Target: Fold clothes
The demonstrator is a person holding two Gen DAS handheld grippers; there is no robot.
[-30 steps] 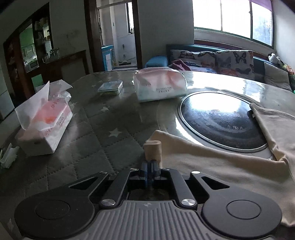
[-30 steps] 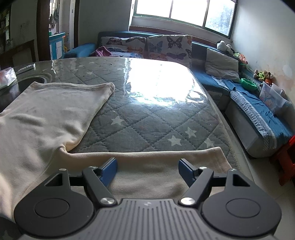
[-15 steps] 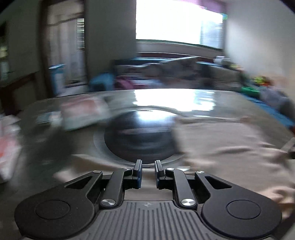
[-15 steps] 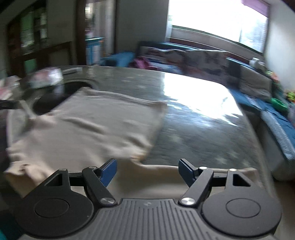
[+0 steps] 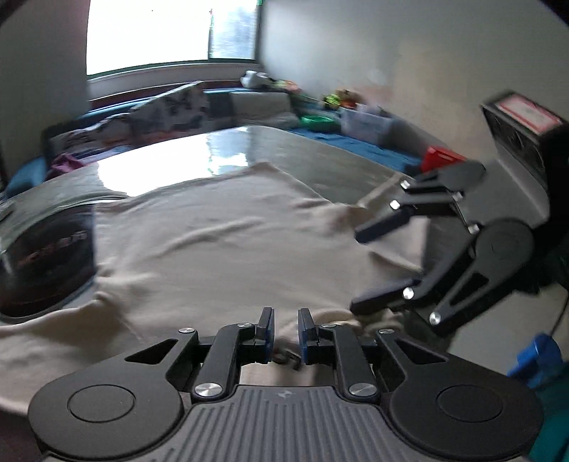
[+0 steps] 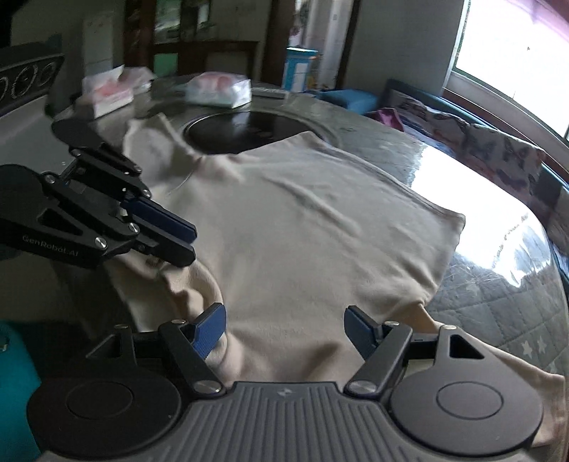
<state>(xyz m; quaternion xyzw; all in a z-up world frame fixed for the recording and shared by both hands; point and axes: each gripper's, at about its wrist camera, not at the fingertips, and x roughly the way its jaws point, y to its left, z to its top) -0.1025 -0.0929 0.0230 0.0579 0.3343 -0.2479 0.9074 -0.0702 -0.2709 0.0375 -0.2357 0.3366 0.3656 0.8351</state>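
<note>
The black left gripper (image 5: pixel 283 332), jaws narrowly apart, and the wide-open right gripper (image 6: pixel 285 327) hovered over the cream cotton shirt (image 6: pixel 302 227) at the table's near edge.

Dim room, window (image 5: pixel 170 32) blown out; table (image 6: pixel 473 199) glare; motion blur, prob. fisheye-warped edges.

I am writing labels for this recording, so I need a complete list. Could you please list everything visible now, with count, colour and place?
garment: one, cream, spread flat across the table
table: one, grey quilted cover with stars under glossy film
round inset: one, black, in the table beyond the garment
tissue packs: two, white and pink, far table edge
sofa: one, blue, with patterned cushions, under the window
left gripper: one, black with blue pads, slightly open over the garment's near edge
right gripper: one, black with blue pads, wide open over the garment
</note>
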